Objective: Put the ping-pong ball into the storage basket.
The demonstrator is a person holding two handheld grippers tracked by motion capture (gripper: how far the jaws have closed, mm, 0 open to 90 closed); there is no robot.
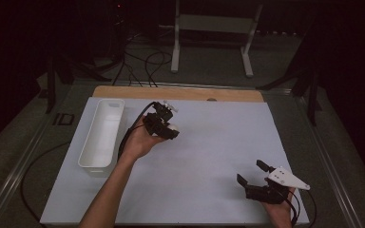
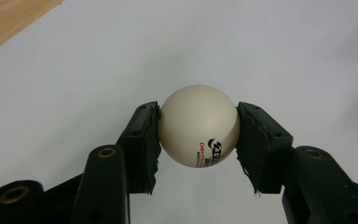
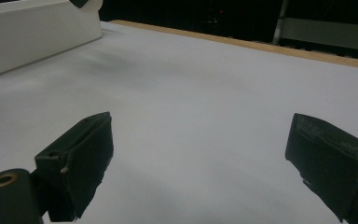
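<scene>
The left gripper [image 2: 198,135] is holding a ping-pong ball [image 2: 199,125] between its two black jaws. The pads [image 2: 145,140] are pressing on the ball from both sides, at its widest part, and the ball is sitting near the tips of the jaws. The ball is cream white, with a black and red print on its lower front. Under it, the white sheet [image 2: 261,56] is showing, and the ball is looking lifted a little above this sheet.

In the high view, the left gripper [image 1: 166,124] is staying over the far left part of the sheet, just beside the white tray [image 1: 102,133], which is lying long along the left edge. The person's left hand [image 1: 140,142] is carrying it from below.

The right gripper [image 3: 200,154] is standing with its jaws wide apart and nothing between them. In the high view it [image 1: 256,173] is resting near the right front corner of the sheet, well apart from the ball. The wooden table edge [image 1: 180,92] is showing behind the sheet.
</scene>
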